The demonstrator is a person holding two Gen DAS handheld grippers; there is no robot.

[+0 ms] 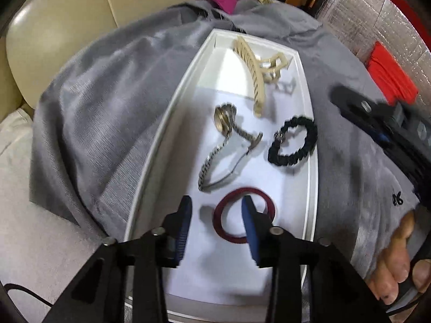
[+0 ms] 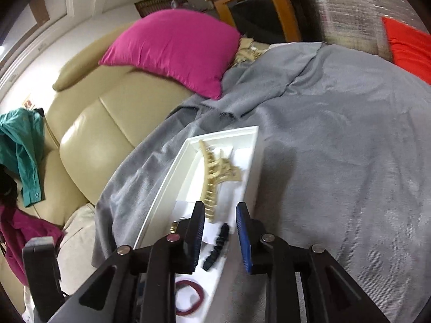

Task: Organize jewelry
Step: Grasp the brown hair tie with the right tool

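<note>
Jewelry tray on a sofa: four pieces in, none seen left outside.

One white tray (image 1: 172,140) rests on one grey blanket (image 1: 107,102) over the sofa; it holds one beige claw clip (image 1: 256,72) at the far end, one metal-band watch (image 1: 223,123) mid-tray, one black braided bracelet (image 1: 293,142) by the right wall, one dark red bangle (image 1: 223,228) nearest. Sorting looks close to finished, judging by the bare blanket. Left tongs (image 1: 216,226) released, one finger over the bangle, gripping nothing; right tongs (image 2: 219,231) parted, empty, above the bracelet's end of the tray.
</note>
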